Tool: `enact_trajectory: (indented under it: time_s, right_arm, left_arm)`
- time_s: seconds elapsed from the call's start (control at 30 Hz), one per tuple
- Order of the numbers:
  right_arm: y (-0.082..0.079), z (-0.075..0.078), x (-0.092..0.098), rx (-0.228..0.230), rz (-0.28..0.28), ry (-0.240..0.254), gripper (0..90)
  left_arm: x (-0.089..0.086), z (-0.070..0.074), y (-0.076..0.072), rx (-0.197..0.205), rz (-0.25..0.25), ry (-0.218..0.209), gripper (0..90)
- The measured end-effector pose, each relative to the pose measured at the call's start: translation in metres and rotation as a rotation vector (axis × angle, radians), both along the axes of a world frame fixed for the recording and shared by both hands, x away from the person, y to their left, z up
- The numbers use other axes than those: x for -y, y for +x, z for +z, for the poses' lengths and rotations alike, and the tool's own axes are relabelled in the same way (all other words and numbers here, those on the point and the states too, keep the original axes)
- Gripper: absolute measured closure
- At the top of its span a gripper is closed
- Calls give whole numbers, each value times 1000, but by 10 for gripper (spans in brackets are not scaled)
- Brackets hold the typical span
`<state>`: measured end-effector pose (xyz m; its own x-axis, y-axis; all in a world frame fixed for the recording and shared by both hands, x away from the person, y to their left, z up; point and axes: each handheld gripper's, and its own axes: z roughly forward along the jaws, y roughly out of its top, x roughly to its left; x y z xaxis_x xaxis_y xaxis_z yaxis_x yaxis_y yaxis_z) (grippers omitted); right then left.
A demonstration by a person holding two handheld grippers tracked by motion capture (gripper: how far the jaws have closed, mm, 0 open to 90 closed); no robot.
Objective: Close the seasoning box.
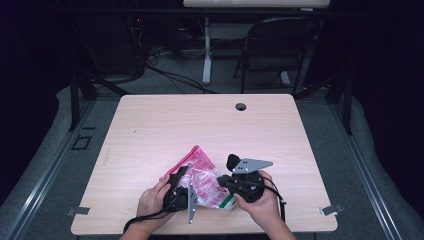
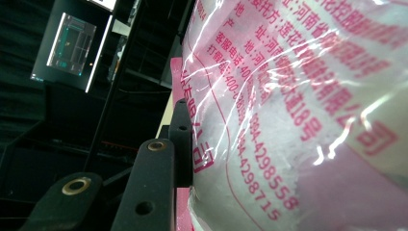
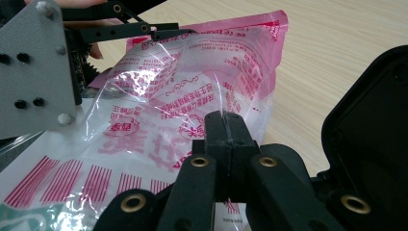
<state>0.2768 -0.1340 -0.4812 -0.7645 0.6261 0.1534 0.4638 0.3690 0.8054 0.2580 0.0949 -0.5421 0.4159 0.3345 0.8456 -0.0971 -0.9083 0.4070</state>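
A: Where is the bag (image 1: pixel 202 181) found?
B: Near the bench's (image 1: pixel 150 130) front edge, lifted between both grippers

A: And the jaws?
B: Right gripper's (image 3: pixel 224 126) are pinched together on its film; left gripper's (image 1: pixel 186 176) are clamped across it

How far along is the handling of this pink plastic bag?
Done: the pink bag is gripped from both sides near the table's front edge. In hand: the right gripper is pinched shut on its film; the left gripper clamps its other side. Left: the bag looks full, with no contents out.
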Motion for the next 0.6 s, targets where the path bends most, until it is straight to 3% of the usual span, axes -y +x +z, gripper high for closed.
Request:
enact_trajectory:
  time_s: [0.37,0.6]
  right_arm:
    - [1,-1,0,-10,-2,3,876]
    - [1,1,2,-3,5,32,684]
  left_arm:
    - [0,-2,2,-4,-4,-16,694]
    - [-1,-5,3,-36,-1,-34,696]
